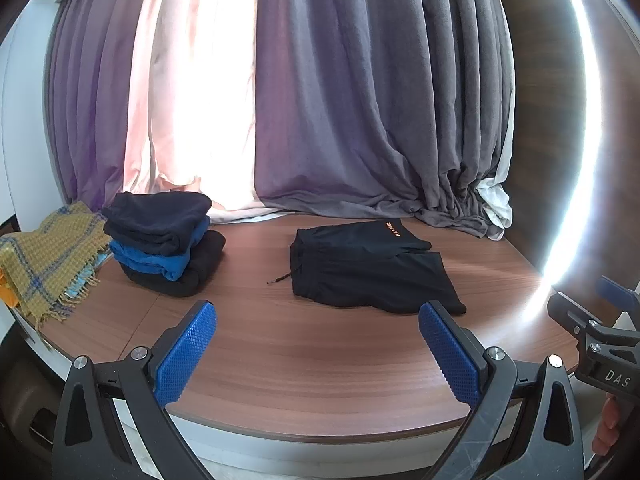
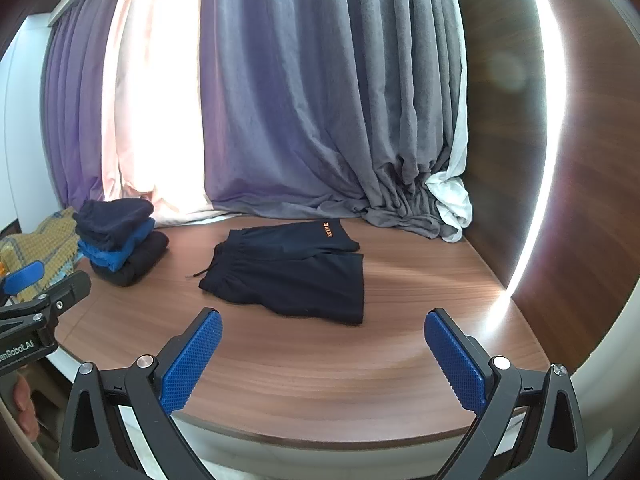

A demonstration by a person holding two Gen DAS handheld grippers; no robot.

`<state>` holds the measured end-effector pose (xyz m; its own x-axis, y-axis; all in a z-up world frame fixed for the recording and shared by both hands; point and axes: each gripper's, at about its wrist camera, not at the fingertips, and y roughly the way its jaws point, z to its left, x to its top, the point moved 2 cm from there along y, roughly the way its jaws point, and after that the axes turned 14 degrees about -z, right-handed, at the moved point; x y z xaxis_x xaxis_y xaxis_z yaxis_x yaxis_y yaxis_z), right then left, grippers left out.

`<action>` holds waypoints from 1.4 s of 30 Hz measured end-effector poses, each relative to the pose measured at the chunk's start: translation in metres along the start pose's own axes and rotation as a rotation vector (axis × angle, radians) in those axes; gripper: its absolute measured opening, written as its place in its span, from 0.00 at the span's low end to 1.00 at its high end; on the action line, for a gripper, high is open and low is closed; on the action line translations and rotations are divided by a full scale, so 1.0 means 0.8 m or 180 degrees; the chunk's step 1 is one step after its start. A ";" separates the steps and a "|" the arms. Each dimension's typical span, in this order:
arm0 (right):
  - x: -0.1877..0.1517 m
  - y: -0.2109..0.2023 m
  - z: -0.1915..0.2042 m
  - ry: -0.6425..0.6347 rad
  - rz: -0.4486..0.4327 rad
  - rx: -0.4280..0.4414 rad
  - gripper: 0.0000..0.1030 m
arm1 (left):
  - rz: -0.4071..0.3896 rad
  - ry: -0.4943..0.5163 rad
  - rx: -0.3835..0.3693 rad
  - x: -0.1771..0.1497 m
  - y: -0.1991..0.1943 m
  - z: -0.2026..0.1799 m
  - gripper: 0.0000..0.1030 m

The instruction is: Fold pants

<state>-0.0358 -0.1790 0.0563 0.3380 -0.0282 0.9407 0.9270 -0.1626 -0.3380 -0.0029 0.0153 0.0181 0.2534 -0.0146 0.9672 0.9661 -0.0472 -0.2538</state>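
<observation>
Black shorts [image 1: 372, 268] [image 2: 296, 272] with an orange logo and a loose drawstring lie folded flat on the wooden table [image 1: 280, 344] [image 2: 320, 364]. My left gripper [image 1: 318, 312] is open, held over the table's near edge, short of the shorts, with nothing between its blue pads [image 1: 184, 356]. My right gripper [image 2: 324, 318] is also open and empty, just in front of the shorts' near hem. The right gripper also shows at the right edge of the left wrist view [image 1: 600, 320]. The left gripper appears at the left edge of the right wrist view [image 2: 36, 300].
A stack of folded dark and blue garments [image 1: 160, 240] [image 2: 120, 240] sits at the table's left. A yellow plaid scarf [image 1: 44, 256] [image 2: 44, 240] lies beside it. Grey and pink curtains [image 1: 320, 100] hang behind, bunched at the back right. A dark wooden wall [image 2: 520, 120] stands to the right.
</observation>
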 end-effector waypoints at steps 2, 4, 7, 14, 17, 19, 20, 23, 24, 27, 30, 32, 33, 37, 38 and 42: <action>0.000 0.003 0.003 -0.0003 0.0008 0.0000 0.99 | 0.0009 0.0002 -0.0009 0.001 0.004 0.002 1.00; 0.000 0.007 0.008 -0.0003 0.0020 0.0003 0.99 | 0.0025 0.0002 -0.0022 0.001 0.009 0.004 1.00; 0.001 0.014 0.012 0.0006 0.0039 -0.0004 0.99 | 0.0062 0.0002 -0.0029 0.000 0.021 0.009 1.00; -0.003 0.043 0.020 0.0054 0.0134 -0.0093 0.99 | 0.0164 0.0001 -0.0013 -0.007 0.062 0.030 1.00; -0.005 0.061 0.023 0.0079 0.0183 -0.0155 0.99 | 0.0215 0.0018 -0.0049 -0.008 0.088 0.042 1.00; -0.006 0.075 0.025 0.0092 0.0216 -0.0207 0.99 | 0.0223 0.0054 -0.0075 -0.009 0.104 0.049 1.00; -0.007 0.084 0.029 0.0095 0.0233 -0.0233 0.99 | 0.0222 0.0080 -0.0095 -0.008 0.115 0.052 1.00; -0.010 0.109 0.037 0.0096 0.0279 -0.0322 0.99 | 0.0221 0.0147 -0.0195 -0.008 0.143 0.061 1.00; -0.011 0.116 0.039 0.0099 0.0293 -0.0347 0.99 | 0.0228 0.0173 -0.0249 -0.008 0.155 0.064 1.00; -0.015 0.138 0.049 0.0142 0.0327 -0.0435 0.99 | 0.0261 0.0210 -0.0397 -0.011 0.182 0.071 0.99; -0.019 0.156 0.057 0.0186 0.0348 -0.0560 0.99 | 0.0305 0.0249 -0.0546 -0.016 0.208 0.077 0.97; -0.024 0.166 0.061 0.0238 0.0388 -0.0644 0.99 | 0.0340 0.0283 -0.0638 -0.021 0.223 0.080 0.96; -0.025 0.171 0.062 0.0256 0.0404 -0.0676 0.99 | 0.0353 0.0302 -0.0675 -0.023 0.230 0.081 0.95; -0.038 0.187 0.066 0.0253 0.0509 -0.0793 0.99 | 0.0383 0.0430 -0.0746 -0.034 0.253 0.077 0.91; -0.041 0.192 0.066 0.0242 0.0541 -0.0803 0.99 | 0.0384 0.0464 -0.0757 -0.037 0.257 0.076 0.91; -0.052 0.214 0.057 0.0245 0.0627 -0.0816 0.99 | 0.0380 0.0580 -0.0769 -0.049 0.269 0.067 0.83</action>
<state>0.1164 -0.1610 -0.0425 0.4844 -0.1567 0.8607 0.7706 -0.3894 -0.5045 0.1976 0.0589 -0.0746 0.3301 -0.2118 0.9199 0.8849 -0.2697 -0.3797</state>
